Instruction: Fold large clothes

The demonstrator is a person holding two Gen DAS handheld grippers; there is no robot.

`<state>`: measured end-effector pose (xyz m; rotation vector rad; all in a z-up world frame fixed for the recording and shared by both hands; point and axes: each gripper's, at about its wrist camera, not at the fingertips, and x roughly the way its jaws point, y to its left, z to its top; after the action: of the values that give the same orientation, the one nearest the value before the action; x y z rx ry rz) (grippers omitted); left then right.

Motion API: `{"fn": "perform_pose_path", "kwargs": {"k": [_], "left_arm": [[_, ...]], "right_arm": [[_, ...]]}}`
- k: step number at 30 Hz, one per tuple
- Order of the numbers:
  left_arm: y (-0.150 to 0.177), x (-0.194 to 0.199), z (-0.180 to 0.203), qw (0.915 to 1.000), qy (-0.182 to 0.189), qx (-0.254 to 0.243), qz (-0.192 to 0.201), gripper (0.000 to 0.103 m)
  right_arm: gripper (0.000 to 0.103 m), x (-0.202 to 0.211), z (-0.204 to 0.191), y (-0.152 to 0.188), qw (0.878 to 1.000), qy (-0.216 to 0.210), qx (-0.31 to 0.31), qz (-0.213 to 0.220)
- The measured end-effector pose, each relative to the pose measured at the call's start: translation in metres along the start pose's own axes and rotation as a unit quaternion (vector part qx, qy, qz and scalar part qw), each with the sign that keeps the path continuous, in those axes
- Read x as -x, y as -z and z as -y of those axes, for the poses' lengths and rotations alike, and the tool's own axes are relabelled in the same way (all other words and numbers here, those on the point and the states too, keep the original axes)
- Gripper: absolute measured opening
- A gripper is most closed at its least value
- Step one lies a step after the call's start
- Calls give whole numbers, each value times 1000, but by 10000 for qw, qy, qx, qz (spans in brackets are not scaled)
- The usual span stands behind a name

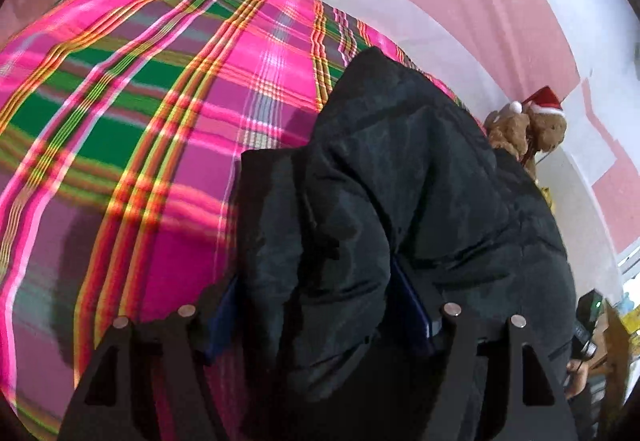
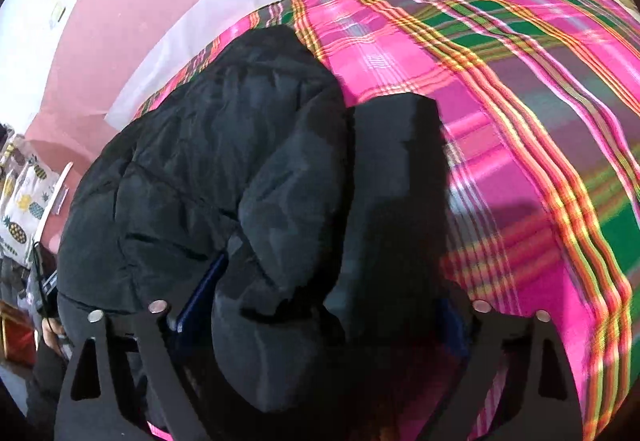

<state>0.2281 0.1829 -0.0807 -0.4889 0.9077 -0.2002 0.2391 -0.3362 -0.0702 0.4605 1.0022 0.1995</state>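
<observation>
A bedroom: plaid bed [image 1: 140, 89] (teddy bear [image 1: 532, 133] too).

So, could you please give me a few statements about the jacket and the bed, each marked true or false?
1. The left tool has black jacket fabric between its fingers. True.
2. The right tool is open and holds nothing. False: it is also clamped on the jacket.
3. The bed cover is plain white. False: it is a pink and green plaid.
4. A teddy bear wears a red Santa hat. True.
5. The jacket is neatly folded flat. False: it is bunched and rumpled.
</observation>
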Motion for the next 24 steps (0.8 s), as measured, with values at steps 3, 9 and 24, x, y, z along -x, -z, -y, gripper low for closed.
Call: {"fn": "perform_pose_path", "kwargs": {"k": [3, 9, 24], "left_arm": [[-1, -3, 3, 10000, 4, -15, 33, 70], [-1, -4, 24, 9991, -257, -298, 183, 42], [-18, 54, 55, 9948, -408, -451, 823, 19]], "right_arm": [[72, -4, -1, -4, 9999, -79, 57, -31], [45, 0, -20, -8, 9992, 99, 384, 92], [27, 50, -40, -12, 9968, 60, 570, 563]]}}
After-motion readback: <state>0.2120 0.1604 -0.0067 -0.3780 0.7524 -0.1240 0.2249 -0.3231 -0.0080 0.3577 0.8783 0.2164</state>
